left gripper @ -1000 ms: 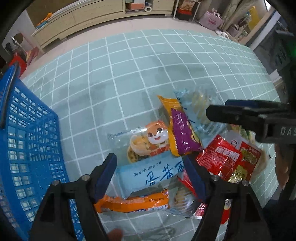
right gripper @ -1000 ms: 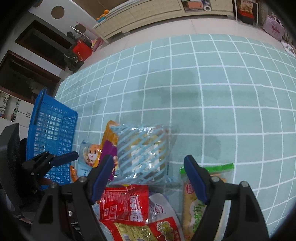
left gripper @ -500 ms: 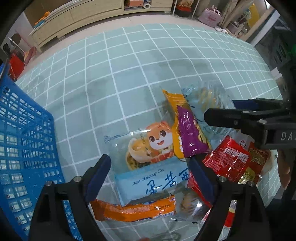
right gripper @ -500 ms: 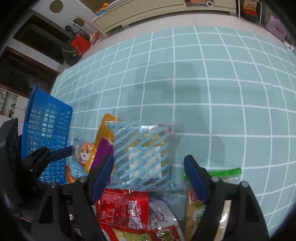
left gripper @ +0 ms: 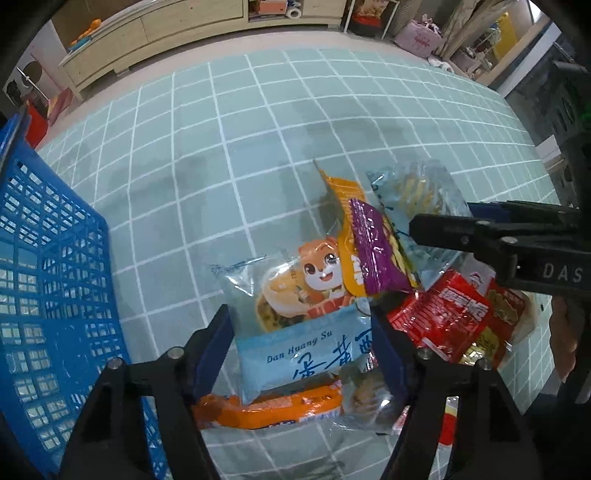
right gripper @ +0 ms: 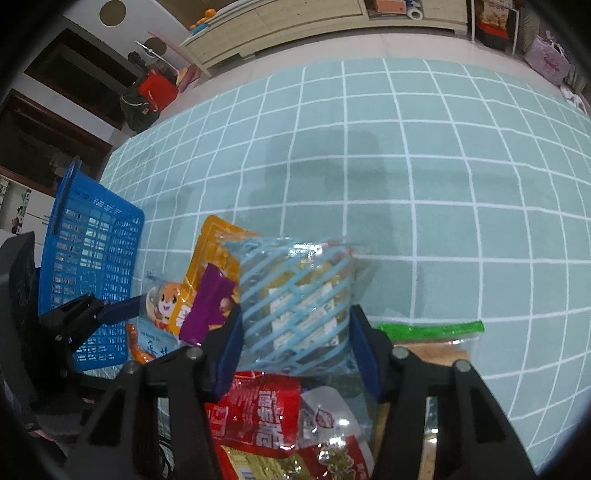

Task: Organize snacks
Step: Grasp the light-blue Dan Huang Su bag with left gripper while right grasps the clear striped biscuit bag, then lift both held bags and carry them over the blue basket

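Observation:
Snack packets lie heaped on the teal tiled floor. My left gripper points down over a light blue packet with a cartoon squirrel. Its jaws are closing and both pads touch the packet's side edges. My right gripper has its closing jaws pressed on a clear packet with blue stripes, which bulges between the pads. An orange and purple packet lies between the two. Red packets and an orange sausage packet lie under the heap.
A blue plastic basket stands at the left of the heap, also seen as the basket in the right wrist view. A green-topped packet lies at the right. Bare tiled floor stretches beyond, up to wooden cabinets.
Both pairs of jaws have narrowed onto their packets: the left after first widening, the right onto the striped packet, which now bulges. Neither hand has shifted much.

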